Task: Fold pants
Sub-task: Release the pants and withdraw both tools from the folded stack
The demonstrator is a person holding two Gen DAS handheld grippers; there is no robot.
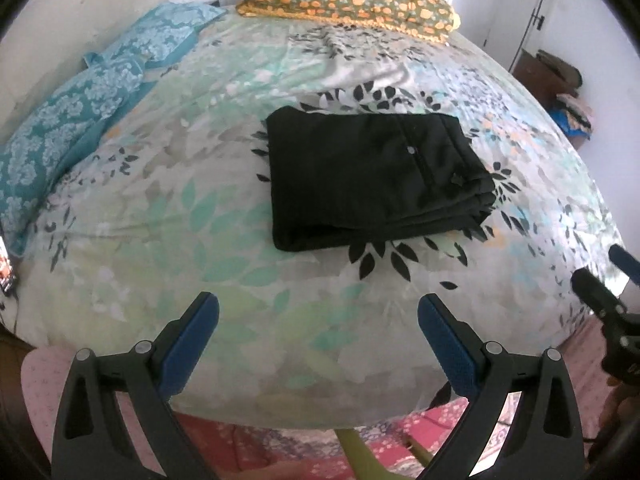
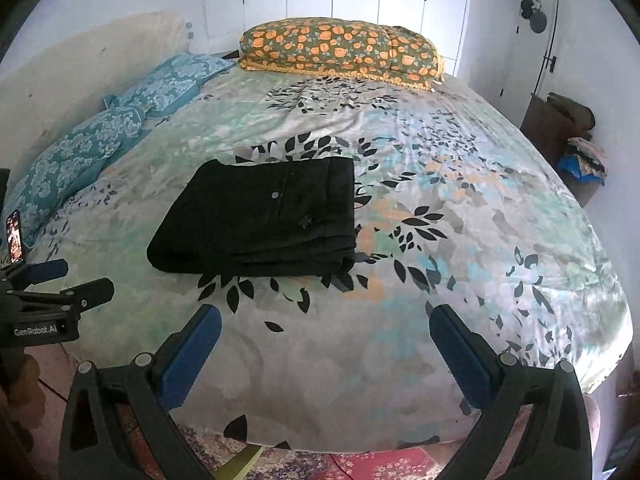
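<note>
Tongs, 2 pairs, both spread wide with nothing between them, above the near edge of a bed with 1 folded pair of pants.

Nearest, the left tongs (image 1: pixel 318 312) and right tongs (image 2: pixel 325 322) hover over the leaf-print bedspread (image 2: pixel 460 208), touching nothing. Past them, mid-bed, the black pants (image 1: pixel 372 172) lie flat in 1 stacked rectangle, well apart from both. Farther left are 2 teal pillows (image 1: pixel 64 128); at the far edge, 1 orange-flowered pillow (image 2: pixel 340 50). A phone (image 2: pixel 15 236) is cut off at the frame's left, its screen unreadable.
</note>
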